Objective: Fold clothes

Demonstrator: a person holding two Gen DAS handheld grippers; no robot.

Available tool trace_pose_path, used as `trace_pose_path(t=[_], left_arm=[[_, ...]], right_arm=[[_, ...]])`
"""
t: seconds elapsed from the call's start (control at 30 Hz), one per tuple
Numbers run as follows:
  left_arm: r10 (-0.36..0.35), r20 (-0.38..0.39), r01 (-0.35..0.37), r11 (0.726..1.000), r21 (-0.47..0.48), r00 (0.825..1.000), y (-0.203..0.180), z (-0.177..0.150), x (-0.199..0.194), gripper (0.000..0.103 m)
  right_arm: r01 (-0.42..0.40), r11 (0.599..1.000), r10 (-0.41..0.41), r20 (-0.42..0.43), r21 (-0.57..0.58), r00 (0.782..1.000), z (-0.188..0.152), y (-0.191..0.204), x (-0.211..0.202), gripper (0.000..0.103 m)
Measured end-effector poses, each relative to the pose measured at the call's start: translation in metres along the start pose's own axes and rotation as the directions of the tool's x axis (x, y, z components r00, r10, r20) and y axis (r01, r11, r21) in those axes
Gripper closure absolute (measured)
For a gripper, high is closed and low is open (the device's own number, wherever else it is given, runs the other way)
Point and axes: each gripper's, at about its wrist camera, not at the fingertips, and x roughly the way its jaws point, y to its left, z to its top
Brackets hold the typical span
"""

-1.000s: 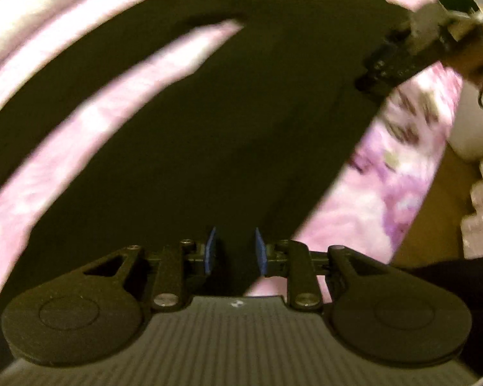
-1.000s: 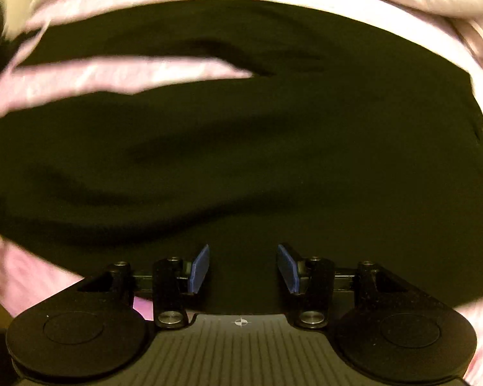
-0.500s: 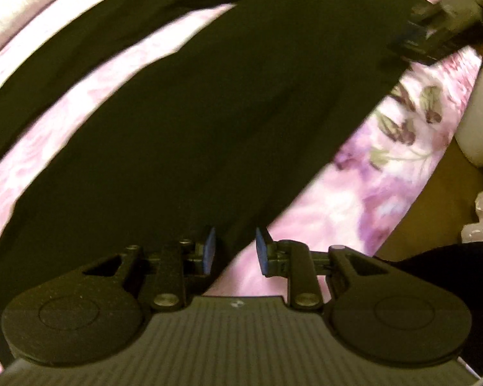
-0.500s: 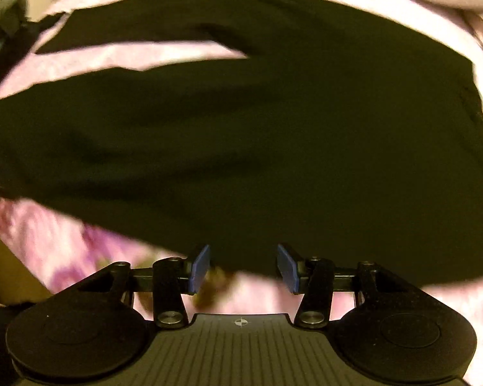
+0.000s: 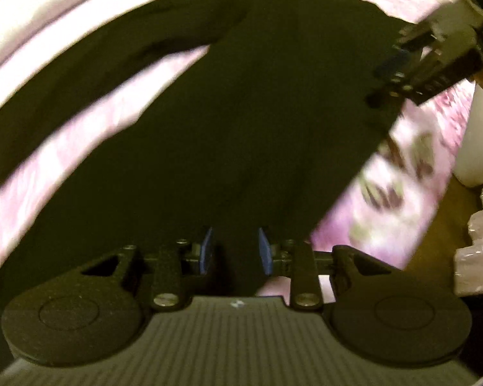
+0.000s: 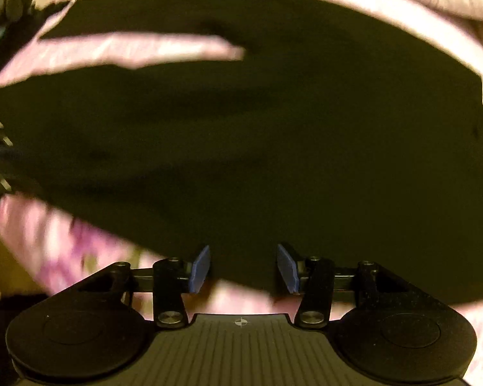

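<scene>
Now gripping phase: left gripper (image 5: 235,251) and right gripper (image 6: 243,268) both parted, empty, straddling near hem of black garment (image 5: 241,112); close squarely on hem, lift evenly off floral bedsheet (image 5: 386,193).

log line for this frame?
stage: pre-grasp | left hand-held gripper: open at garment's edge | right hand-held gripper: open at edge | black garment: flat on pink floral sheet

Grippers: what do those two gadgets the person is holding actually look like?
Both look alike. The left gripper and right gripper each have two thin blue pads on matte black linkages with silver screws, two round black discs, and a ribbed grey body bearing a small white cross mark. No sleeves show.
</scene>
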Motion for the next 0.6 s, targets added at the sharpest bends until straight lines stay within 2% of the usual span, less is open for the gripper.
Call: trace_pose_path(t=[0.13, 0.2, 0.23, 0.27, 0.33, 0.4, 0.5, 0.53, 0.6], left_arm=[[0.023, 0.035, -0.024, 0.999, 0.043, 0.999, 0.028, 0.031, 0.031, 0.076], [0.031, -0.005, -0.031, 0.999, -0.009, 1.0, 0.053, 0.033, 0.049, 0.07], [0.002, 0.01, -0.002, 0.999, -0.05, 1.0, 0.071, 0.029, 0.051, 0.066], [-0.001, 0.015, 0.002, 0.997, -0.076, 1.0, 0.085, 0.027, 0.051, 0.067], [0.084, 0.002, -0.084, 0.994, -0.074, 0.996, 0.105, 0.021, 0.044, 0.075], [0.148, -0.027, -0.15, 0.98, -0.134, 0.989, 0.128, 0.016, 0.038, 0.075], [0.185, -0.059, -0.193, 0.957, -0.214, 0.981, 0.157, 0.011, 0.033, 0.075], [0.193, -0.035, -0.196, 0.959, -0.206, 0.981, 0.153, 0.017, 0.028, 0.079], [0.208, 0.014, -0.202, 0.961, -0.188, 0.978, 0.147, 0.029, 0.019, 0.079]], right_arm=[[0.003, 1.0, -0.003, 0.067, 0.002, 0.998, 0.044, -0.007, 0.027, 0.052], [-0.009, 1.0, 0.008, 0.033, 0.022, 0.999, 0.057, -0.015, 0.048, 0.052], [-0.016, 0.999, 0.016, 0.02, 0.03, 1.0, 0.06, -0.018, 0.055, 0.052], [-0.025, 0.999, 0.025, 0.018, 0.035, 1.0, 0.061, -0.021, 0.058, 0.052], [-0.029, 0.998, 0.028, 0.025, 0.047, 0.999, 0.06, -0.025, 0.054, 0.052], [-0.009, 0.997, 0.005, 0.06, 0.076, 0.998, 0.06, -0.032, 0.046, 0.052], [0.028, 0.99, -0.043, 0.1, 0.14, 0.994, 0.063, -0.048, 0.042, 0.052], [0.042, 0.986, -0.059, 0.101, 0.158, 0.993, 0.066, -0.053, 0.046, 0.052], [0.065, 0.985, -0.082, 0.099, 0.161, 0.992, 0.068, -0.058, 0.057, 0.052]])
